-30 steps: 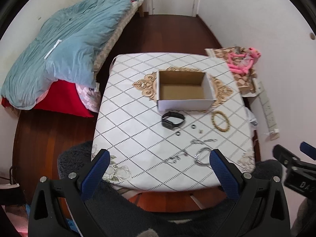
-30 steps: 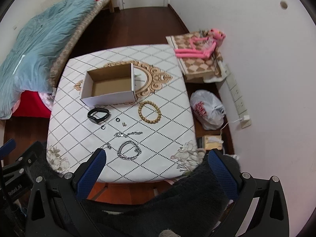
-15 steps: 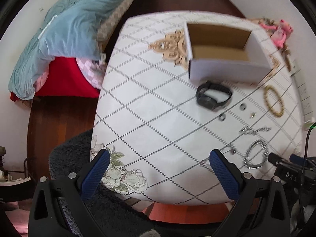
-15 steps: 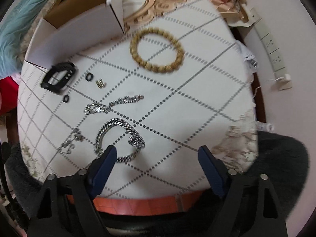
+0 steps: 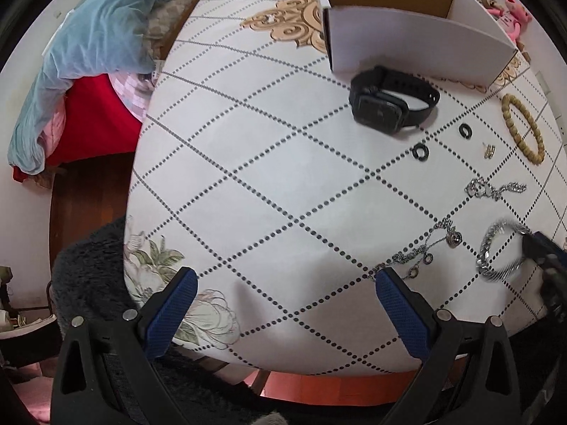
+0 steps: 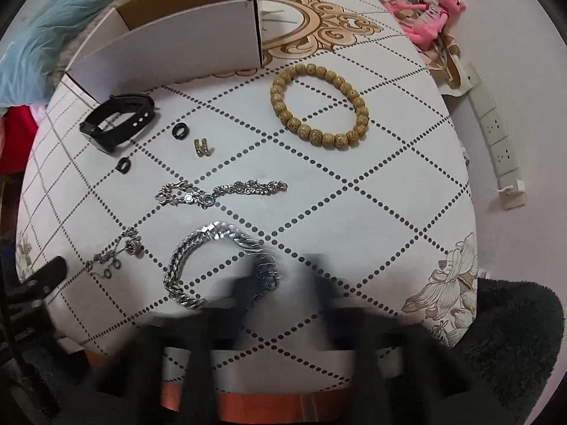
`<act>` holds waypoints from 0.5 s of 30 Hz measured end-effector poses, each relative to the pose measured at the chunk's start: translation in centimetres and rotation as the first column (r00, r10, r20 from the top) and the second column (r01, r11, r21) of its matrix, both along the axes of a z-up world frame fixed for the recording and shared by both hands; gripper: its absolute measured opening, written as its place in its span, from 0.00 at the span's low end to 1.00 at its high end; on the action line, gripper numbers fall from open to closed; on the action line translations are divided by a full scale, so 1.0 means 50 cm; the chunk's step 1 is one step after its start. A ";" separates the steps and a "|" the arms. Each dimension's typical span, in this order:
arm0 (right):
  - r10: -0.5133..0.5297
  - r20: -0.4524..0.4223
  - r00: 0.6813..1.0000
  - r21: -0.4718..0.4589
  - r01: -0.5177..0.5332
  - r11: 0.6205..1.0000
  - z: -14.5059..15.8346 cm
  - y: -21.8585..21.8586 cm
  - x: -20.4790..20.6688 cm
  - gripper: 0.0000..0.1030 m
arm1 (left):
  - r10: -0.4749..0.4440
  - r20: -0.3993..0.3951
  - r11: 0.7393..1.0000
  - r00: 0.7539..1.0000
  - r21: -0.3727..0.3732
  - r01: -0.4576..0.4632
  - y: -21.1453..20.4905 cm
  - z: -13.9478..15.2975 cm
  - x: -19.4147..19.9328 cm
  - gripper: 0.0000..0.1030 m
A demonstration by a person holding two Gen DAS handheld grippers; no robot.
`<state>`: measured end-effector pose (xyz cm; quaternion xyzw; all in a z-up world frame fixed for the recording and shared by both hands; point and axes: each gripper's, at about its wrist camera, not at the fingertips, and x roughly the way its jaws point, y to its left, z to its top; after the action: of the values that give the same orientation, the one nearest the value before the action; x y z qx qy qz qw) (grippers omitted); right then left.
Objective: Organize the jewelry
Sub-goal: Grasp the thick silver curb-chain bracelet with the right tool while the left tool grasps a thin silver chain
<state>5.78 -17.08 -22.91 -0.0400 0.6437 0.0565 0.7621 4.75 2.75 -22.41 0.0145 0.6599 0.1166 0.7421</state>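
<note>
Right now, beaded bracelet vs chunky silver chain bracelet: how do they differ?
The beaded bracelet is tan round beads in a closed ring; the silver chain bracelet is flat metal links, unclasped with a gap. The beaded one lies near the cardboard box; the chain one lies at the near edge, by the blurred right gripper. Both lie flat on the tablecloth.

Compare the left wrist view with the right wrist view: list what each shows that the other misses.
Only the left wrist view: its own open left gripper with sharp blue pads, and the red bedding.
Only the right wrist view: the power strip by the wall; the right gripper is a dark blur here.
Both: the cardboard box, black watch, beaded bracelet, chunky silver chain bracelet and pink plush toy.
</note>
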 end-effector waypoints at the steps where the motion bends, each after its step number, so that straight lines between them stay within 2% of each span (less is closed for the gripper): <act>1: -0.014 -0.007 1.000 0.025 0.014 1.000 0.000 -0.009 -0.004 0.06 | -0.002 -0.003 1.000 1.000 -0.004 0.002 -0.003 -0.003 -0.001 1.00; 4: -0.069 -0.006 0.998 0.049 0.069 0.996 0.007 -0.045 -0.016 0.06 | -0.020 -0.001 1.000 1.000 -0.012 0.020 -0.017 -0.001 -0.002 1.00; 7: -0.134 0.013 0.991 0.088 0.132 0.987 0.044 -0.082 -0.024 0.06 | -0.041 0.015 0.999 0.999 -0.029 0.041 -0.035 0.004 -0.002 1.00; 10: -0.174 0.047 0.984 0.114 0.168 0.979 0.082 -0.118 -0.042 0.06 | -0.061 0.040 0.996 0.997 -0.070 0.063 -0.060 0.008 0.004 0.99; 13: -0.186 0.067 0.980 0.105 0.178 0.978 0.095 -0.137 -0.045 0.06 | -0.079 0.062 0.990 0.995 -0.114 0.086 -0.087 0.010 0.016 0.99; 15: -0.196 0.071 0.978 0.110 0.188 0.976 0.095 -0.146 -0.034 0.06 | -0.099 0.080 0.985 0.992 -0.132 0.109 -0.107 0.010 0.022 0.91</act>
<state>4.07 -24.40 -18.15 0.0593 0.6093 0.0140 0.7906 5.86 -2.57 -21.92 -0.0057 0.6372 0.0329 0.7700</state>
